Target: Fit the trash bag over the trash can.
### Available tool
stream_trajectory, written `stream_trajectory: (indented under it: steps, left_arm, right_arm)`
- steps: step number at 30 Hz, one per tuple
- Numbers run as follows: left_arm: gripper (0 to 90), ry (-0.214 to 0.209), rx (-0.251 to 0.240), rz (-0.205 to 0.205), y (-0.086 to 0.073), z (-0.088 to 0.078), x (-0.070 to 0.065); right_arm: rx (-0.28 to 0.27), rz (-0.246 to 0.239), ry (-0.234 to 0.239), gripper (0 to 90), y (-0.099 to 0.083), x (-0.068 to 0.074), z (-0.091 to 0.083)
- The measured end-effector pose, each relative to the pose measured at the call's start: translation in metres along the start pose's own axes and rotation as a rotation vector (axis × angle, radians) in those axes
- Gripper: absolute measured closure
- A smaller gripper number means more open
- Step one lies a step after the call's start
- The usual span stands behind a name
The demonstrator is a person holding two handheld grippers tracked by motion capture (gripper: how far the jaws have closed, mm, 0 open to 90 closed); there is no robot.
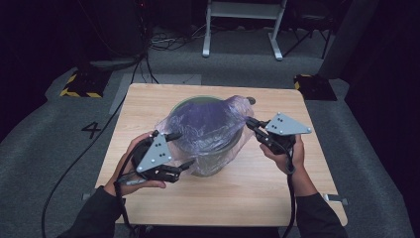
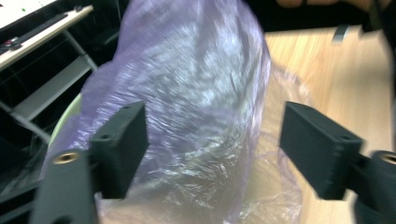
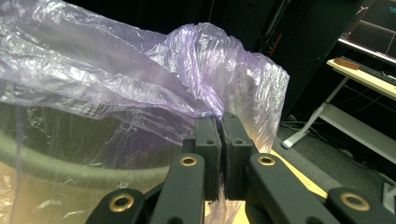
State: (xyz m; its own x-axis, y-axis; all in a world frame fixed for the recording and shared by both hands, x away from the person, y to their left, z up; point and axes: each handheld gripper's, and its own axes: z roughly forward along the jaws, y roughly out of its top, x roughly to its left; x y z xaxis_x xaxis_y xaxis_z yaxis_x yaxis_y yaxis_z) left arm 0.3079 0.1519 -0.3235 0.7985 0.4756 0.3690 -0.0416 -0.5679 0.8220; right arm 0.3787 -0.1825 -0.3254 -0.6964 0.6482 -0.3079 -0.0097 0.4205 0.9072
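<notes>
The right tool [image 3: 219, 140] is clenched on the plastic bag [image 1: 210, 126] over the bin [image 1: 218, 158], while the left tool [image 2: 212, 154], released, must grasp the film ahead.

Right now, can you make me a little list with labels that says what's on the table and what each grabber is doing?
table: light wooden table on a grey floor
bin: round green bin at the table's middle
bag: thin purple plastic bag draped over the bin's top, spilling down its side
left gripper: left gripper open, jaws apart on either side of the bag's near edge, pads not pressing it
right gripper: right gripper shut, pinching a fold of the bag
</notes>
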Motion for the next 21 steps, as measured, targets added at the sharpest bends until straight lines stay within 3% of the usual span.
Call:
stream_trajectory:
  steps: [5,8,11,13,14,16,21]
  left_arm:
    - [52.7,0.044,0.06,-0.007,-0.001,0.005,0.01]
    - [65.4,0.063,0.055,-0.018,-0.004,0.003,0.021]
    - [72.4,0.048,0.026,-0.054,-0.006,-0.001,0.032]
    - [71.7,0.029,0.01,-0.067,-0.006,-0.003,0.035]
    - [66.6,0.023,-0.004,-0.097,-0.005,-0.006,0.039]
    - [58.2,0.016,-0.003,-0.101,-0.004,-0.007,0.041]
    - [56.4,0.034,0.003,-0.078,0.002,-0.01,0.039]
  right_arm:
    - [0.001,0.004,0.009,87.8,0.001,-0.001,0.0]
    - [0.007,0.005,0.014,87.3,0.0,-0.002,0.001]
    - [0.015,0.003,0.014,87.2,0.0,-0.003,0.003]
    - [0.019,0.002,0.012,87.2,0.001,-0.004,0.003]
    - [0.027,0.002,0.006,87.4,0.001,-0.005,0.005]
    - [0.029,0.005,0.006,87.7,0.001,-0.007,0.005]
    - [0.023,-0.001,0.005,86.0,0.004,-0.006,0.005]
